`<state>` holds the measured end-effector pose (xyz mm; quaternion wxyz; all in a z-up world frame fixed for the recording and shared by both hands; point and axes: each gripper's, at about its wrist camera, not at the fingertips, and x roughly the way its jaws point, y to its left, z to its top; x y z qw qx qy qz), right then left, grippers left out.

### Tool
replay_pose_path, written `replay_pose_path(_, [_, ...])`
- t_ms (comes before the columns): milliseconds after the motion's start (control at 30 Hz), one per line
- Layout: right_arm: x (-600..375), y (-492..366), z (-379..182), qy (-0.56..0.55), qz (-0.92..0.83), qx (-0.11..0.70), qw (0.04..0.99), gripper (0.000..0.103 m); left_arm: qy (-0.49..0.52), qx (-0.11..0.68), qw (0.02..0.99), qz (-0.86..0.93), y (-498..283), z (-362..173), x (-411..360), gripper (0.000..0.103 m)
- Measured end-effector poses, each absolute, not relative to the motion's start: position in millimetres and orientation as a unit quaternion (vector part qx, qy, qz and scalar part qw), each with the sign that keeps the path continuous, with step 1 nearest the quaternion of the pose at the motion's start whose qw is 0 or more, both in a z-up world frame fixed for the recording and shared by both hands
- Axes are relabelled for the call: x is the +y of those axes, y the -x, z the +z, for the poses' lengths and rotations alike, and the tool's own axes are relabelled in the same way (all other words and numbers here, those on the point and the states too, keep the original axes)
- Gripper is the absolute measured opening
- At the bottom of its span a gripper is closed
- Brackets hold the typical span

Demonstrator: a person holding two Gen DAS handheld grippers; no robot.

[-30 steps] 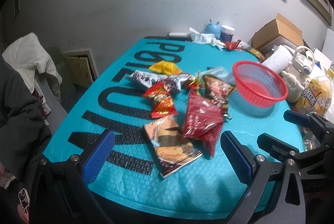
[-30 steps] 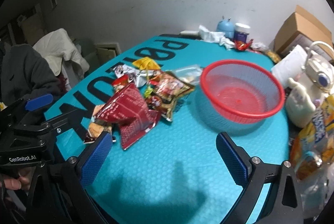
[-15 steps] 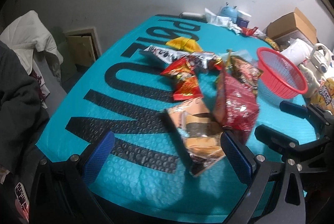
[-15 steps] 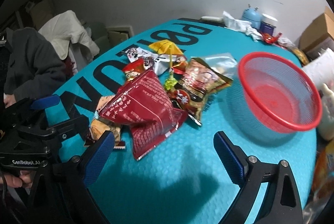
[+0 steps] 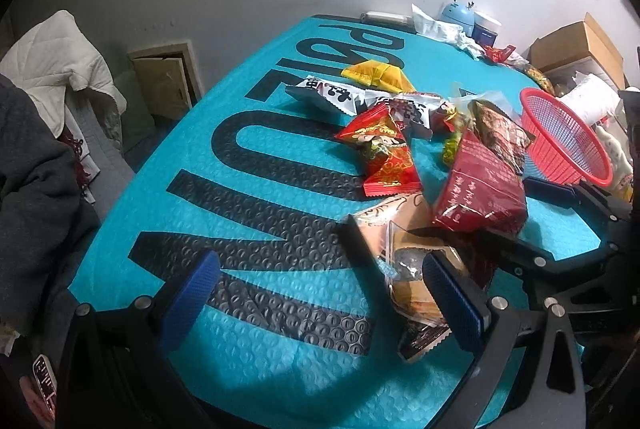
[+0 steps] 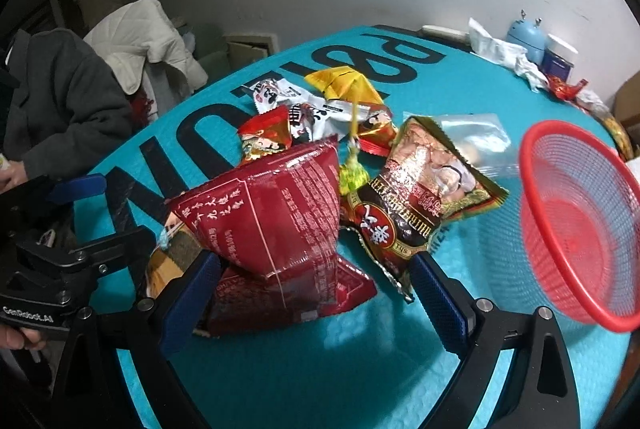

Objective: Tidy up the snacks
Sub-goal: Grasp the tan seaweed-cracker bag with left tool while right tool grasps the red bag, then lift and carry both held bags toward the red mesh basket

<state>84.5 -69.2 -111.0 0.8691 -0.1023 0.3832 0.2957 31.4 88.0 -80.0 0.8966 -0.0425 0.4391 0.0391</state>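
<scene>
A pile of snack packets lies on the teal mat [image 5: 240, 369]. A dark red bag [image 6: 276, 213] sits at the near side, also seen in the left wrist view [image 5: 480, 189]. Beside it lie a brown and gold bag [image 6: 420, 197], a small red packet [image 5: 384, 153], a yellow packet [image 5: 376, 75] and a tan biscuit pack [image 5: 404, 261]. My right gripper [image 6: 316, 297] is open, its fingers either side of the dark red bag. My left gripper [image 5: 324, 293] is open, left of the biscuit pack. A red mesh basket [image 6: 580, 221] stands empty at the right.
A blue jar [image 6: 524, 37], a white-lidded tub [image 6: 560, 59] and crumpled tissue [image 6: 504, 53] sit at the mat's far edge. Cardboard boxes [image 5: 580, 45] and a white plush toy [image 5: 616, 153] crowd the right side. A chair with clothes [image 5: 48, 77] stands at the left.
Both grippers have moved forward and left toward the snack pile. The right gripper's fingers now flank the dark red bag. Both stay open.
</scene>
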Motion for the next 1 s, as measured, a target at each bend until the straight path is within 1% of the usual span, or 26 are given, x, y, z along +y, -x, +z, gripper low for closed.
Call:
replay_pose_path(33, [-67.9,-83.5,-110.7,0.104,0.300,0.381,0.868,0.090,0.040,0.440,0.896,0.039,-31.6,-80.0,88.0,0.103])
replay_pose_path(67, [-66.5,-82.8,-110.5,0.107,0.304,0.381,0.867,0.076,0.037,0.441,0.896,0.039,-31.2,-79.4,87.9,0.103])
replay_pose_path(100, [-65.8,-82.6,-110.3,0.109,0.303,0.380,0.867,0.070,0.037,0.443,0.895,0.037,-32.0,-79.8,87.1,0.103])
replay_pose_path(133, [-66.8,-82.0,-109.8,0.105,0.307,0.377,0.868,0.067,0.039,0.444,0.895,0.034,-33.0,-80.2,86.4,0.103])
replay_pose_path(167, [-67.8,-81.7,-109.6,0.098,0.311,0.378,0.866,0.060,0.041,0.445,0.894,0.031,-34.2,-80.8,85.9,0.103])
replay_pose_path(233, [-70.5,-81.4,-109.2,0.090,0.309,0.377,0.868,0.055,0.047,0.449,0.892,0.025,-36.7,-82.4,84.6,0.103])
replay_pose_path(267, [-72.9,-81.2,-108.2,0.086,0.306,0.376,0.871,0.044,0.048,0.452,0.891,0.022,-37.6,-83.1,83.6,0.103])
replay_pose_path(300, [-75.9,-81.8,-107.7,0.080,0.304,0.378,0.871,0.041,0.050,0.454,0.889,0.016,-38.8,-84.2,81.5,0.103])
replay_pose_path(533, [-91.7,-77.9,-107.1,0.055,0.294,0.386,0.873,0.041,0.062,0.481,0.874,-0.027,-48.4,-96.6,62.5,0.102])
replay_pose_path(700, [-108.5,-68.8,-101.7,0.044,0.280,0.393,0.875,0.041,0.062,0.501,0.863,-0.038,-56.9,-106.7,50.6,0.095])
replay_pose_path(733, [-112.3,-66.2,-100.1,0.043,0.275,0.394,0.876,0.041,0.051,0.495,0.867,-0.034,-57.1,-106.1,47.5,0.082])
replay_pose_path(767, [-115.3,-63.8,-99.3,0.043,0.271,0.394,0.877,0.041,0.042,0.489,0.871,-0.033,-57.3,-105.1,45.2,0.074])
replay_pose_path(800, [-119.7,-60.8,-98.7,0.043,0.264,0.397,0.878,0.041,0.036,0.482,0.875,-0.037,-57.0,-103.8,43.9,0.058])
replay_pose_path(833, [-123.8,-58.0,-99.0,0.042,0.259,0.401,0.878,0.040,0.033,0.481,0.875,-0.042,-58.0,-103.4,43.3,0.050])
replay_pose_path(1000, [-139.4,-48.5,-103.7,0.028,0.250,0.421,0.871,0.040,0.030,0.478,0.874,-0.081,-55.4,-102.9,34.9,0.050])
